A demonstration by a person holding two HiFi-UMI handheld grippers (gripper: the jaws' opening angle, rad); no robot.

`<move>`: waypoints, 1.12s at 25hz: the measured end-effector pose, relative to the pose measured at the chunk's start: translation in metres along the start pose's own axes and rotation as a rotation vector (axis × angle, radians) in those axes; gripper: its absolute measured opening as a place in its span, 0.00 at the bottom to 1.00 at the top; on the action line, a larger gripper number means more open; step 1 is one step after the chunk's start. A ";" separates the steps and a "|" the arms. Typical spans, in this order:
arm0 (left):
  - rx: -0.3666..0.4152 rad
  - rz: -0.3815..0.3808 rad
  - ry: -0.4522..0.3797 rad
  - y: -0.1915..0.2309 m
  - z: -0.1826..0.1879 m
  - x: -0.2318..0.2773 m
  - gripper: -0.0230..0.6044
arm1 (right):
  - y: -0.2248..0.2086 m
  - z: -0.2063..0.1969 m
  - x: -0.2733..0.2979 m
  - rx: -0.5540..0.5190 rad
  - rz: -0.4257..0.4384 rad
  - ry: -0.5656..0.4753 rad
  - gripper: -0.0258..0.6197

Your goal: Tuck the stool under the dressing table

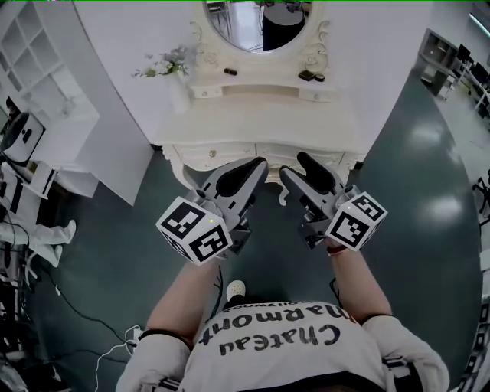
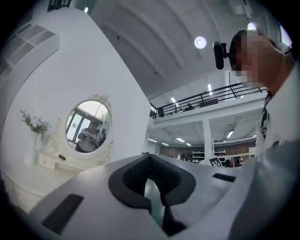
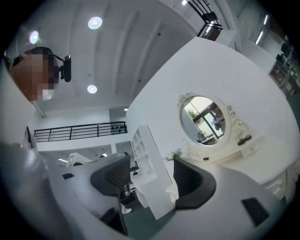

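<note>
Upside-down black lettering on the person's white shirt [image 1: 279, 337] reads "Chateau Marmont". Beyond it the white carved dressing table [image 1: 222, 130] stands against a white partition [image 1: 122, 92]. It has an oval mirror [image 1: 256, 23], a row of little drawers, a vase of pale flowers [image 1: 164, 65] at its left end and small dark things [image 1: 310, 75] on its shelf at the right. The stool cannot be made out: both grippers are held in front of the table's kneehole and cover it in the head view. A white shelf unit [image 1: 31, 46] stands at the left, cables [image 1: 76, 306] trail over the dark green floor [image 1: 413, 230], and one pale shoe [image 1: 236, 289] shows between the forearms. The left gripper [image 1: 259, 167] has its jaws pressed together with nothing between them. The right gripper [image 1: 297, 172] has its jaws wide apart and empty, with only the distant shelf unit showing in the gap. Both point toward the table and are apart from it.
</note>
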State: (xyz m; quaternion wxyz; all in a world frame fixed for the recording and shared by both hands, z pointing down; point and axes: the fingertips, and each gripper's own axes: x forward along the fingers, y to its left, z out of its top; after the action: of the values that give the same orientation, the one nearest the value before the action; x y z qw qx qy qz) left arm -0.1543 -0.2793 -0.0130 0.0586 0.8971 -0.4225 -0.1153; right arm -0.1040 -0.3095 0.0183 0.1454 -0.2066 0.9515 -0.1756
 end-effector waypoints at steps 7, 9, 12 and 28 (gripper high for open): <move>0.037 -0.099 0.058 0.022 0.024 -0.019 0.07 | 0.038 0.018 0.037 -0.050 -0.022 -0.019 0.50; 0.042 -0.104 0.061 0.049 0.032 -0.033 0.07 | 0.039 0.008 0.060 -0.002 -0.044 -0.031 0.47; 0.043 -0.099 0.053 0.078 0.040 -0.043 0.07 | 0.034 -0.008 0.081 0.036 -0.087 -0.033 0.29; 0.128 -0.075 0.055 0.128 0.041 -0.071 0.07 | 0.039 -0.032 0.123 -0.245 -0.303 0.081 0.15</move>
State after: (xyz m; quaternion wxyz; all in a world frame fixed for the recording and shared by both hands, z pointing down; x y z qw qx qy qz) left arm -0.3038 -0.3057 -0.0157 0.0081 0.9170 -0.3935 -0.0654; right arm -0.2356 -0.3222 0.0067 0.0528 -0.3563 0.9288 -0.0864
